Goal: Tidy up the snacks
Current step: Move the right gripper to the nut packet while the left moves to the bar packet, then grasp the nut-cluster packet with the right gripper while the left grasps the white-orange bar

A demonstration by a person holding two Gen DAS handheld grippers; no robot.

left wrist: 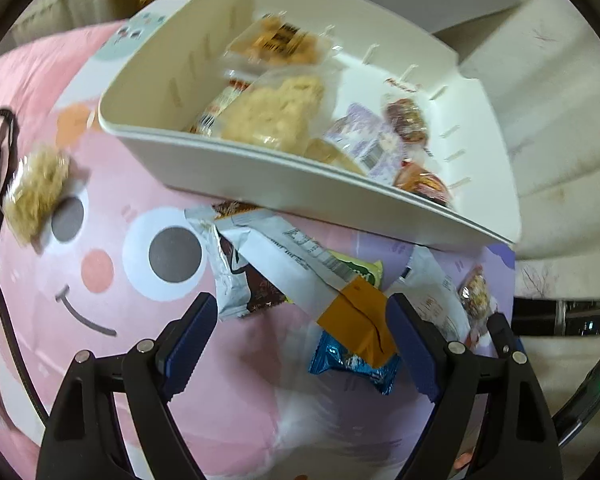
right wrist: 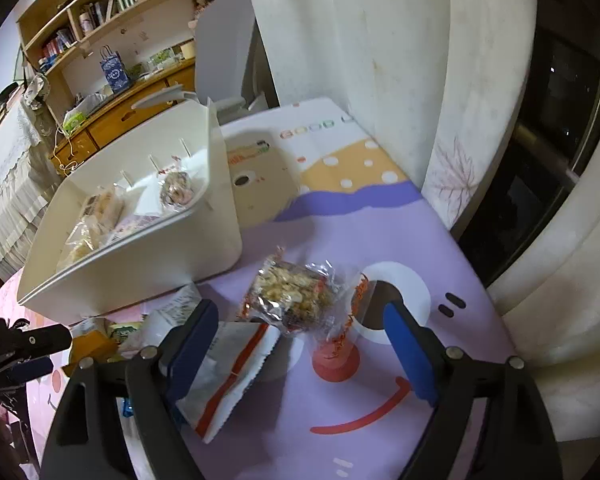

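Note:
A white bin (left wrist: 284, 184) holding several wrapped snacks sits on a pink and purple cartoon cloth (left wrist: 112, 320). My left gripper (left wrist: 302, 336) is open just above a pile of packets: a white and orange packet (left wrist: 320, 276), a blue wrapper (left wrist: 352, 362) and a silver and brown one (left wrist: 236, 280). A loose rice cake (left wrist: 36, 196) lies at the left. My right gripper (right wrist: 300, 340) is open over a clear-wrapped nut snack (right wrist: 296, 296) and a white and red packet (right wrist: 232, 376). The bin (right wrist: 140, 264) stands to its left.
A tan box (right wrist: 260, 184) lies behind the bin. White curtains (right wrist: 380, 60) and a dark window (right wrist: 540, 160) close the right side. Wooden shelves (right wrist: 100, 8) and a desk stand at the back. The left gripper (right wrist: 16, 348) shows at the right wrist view's left edge.

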